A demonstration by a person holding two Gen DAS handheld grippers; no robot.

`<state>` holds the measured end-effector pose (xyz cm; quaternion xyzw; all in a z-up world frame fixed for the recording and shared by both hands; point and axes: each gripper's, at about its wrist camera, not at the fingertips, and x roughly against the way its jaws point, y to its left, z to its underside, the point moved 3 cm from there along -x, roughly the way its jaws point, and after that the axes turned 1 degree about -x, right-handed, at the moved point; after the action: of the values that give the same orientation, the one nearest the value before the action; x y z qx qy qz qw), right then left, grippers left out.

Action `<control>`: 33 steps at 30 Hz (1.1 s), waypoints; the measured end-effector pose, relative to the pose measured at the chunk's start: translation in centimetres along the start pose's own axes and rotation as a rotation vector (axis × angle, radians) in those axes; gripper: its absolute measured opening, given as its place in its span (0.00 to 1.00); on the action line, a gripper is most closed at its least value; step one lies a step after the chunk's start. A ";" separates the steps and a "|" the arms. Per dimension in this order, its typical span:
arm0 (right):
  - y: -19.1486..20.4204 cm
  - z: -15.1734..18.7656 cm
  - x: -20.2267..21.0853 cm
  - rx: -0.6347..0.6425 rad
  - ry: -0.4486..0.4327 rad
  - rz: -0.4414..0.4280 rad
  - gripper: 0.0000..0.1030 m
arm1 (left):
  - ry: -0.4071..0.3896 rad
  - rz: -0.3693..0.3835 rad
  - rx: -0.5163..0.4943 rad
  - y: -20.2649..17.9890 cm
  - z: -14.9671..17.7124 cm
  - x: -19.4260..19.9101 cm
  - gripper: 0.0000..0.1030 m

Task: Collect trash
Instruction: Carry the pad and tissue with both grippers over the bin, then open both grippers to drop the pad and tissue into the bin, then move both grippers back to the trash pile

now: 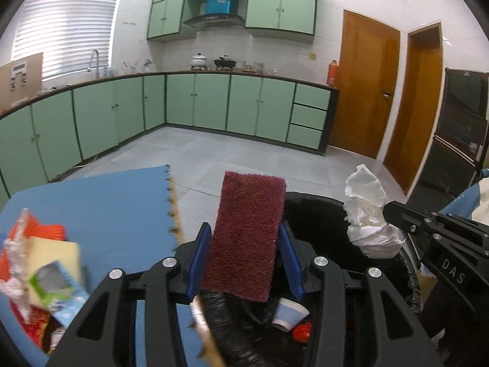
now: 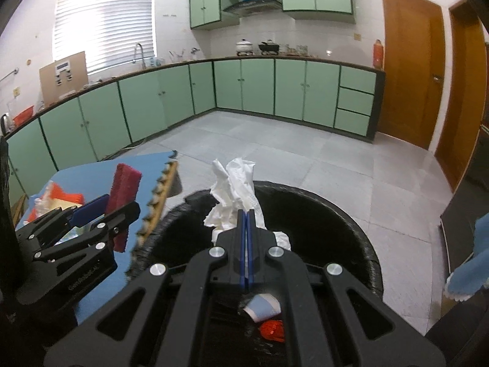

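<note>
My left gripper (image 1: 246, 238) is shut on a dark red scouring pad (image 1: 247, 232) and holds it upright at the near rim of a black-lined trash bin (image 1: 308, 202). My right gripper (image 2: 246, 214) is shut on a crumpled white tissue (image 2: 235, 183) and holds it over the bin (image 2: 342, 214). The tissue (image 1: 366, 214) and the right gripper (image 1: 394, 214) also show in the left wrist view. The left gripper (image 2: 104, 208) with the pad (image 2: 123, 195) shows in the right wrist view. A blue paper cup (image 2: 264, 305) and a red scrap (image 2: 272, 330) lie inside the bin.
A blue foam mat (image 1: 101, 202) covers the table at left. On it lies a pile of trash: a yellow sponge (image 1: 52, 257), orange packaging (image 1: 49, 232), a carton (image 1: 52, 287). Green kitchen cabinets (image 1: 214, 104), wooden doors (image 1: 363, 91) and tiled floor (image 2: 305, 159) lie beyond.
</note>
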<state>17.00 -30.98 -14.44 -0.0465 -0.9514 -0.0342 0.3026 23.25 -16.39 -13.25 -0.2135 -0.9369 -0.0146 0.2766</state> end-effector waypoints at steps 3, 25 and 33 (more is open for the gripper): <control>-0.9 0.5 -0.7 -0.007 0.014 0.015 0.00 | 0.016 0.024 -0.003 -1.1 0.2 -1.5 0.43; 1.4 -0.1 -1.7 0.030 0.026 0.053 0.68 | 0.045 -0.047 0.015 3.4 0.4 0.1 0.65; 7.8 -1.1 -0.9 0.061 0.016 -0.058 0.70 | 0.000 -0.178 0.047 9.4 0.8 5.3 0.67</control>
<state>19.19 -23.39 -13.73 -0.0095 -0.9505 -0.0141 0.3102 22.66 -5.67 -11.95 -0.1227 -0.9523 -0.0172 0.2790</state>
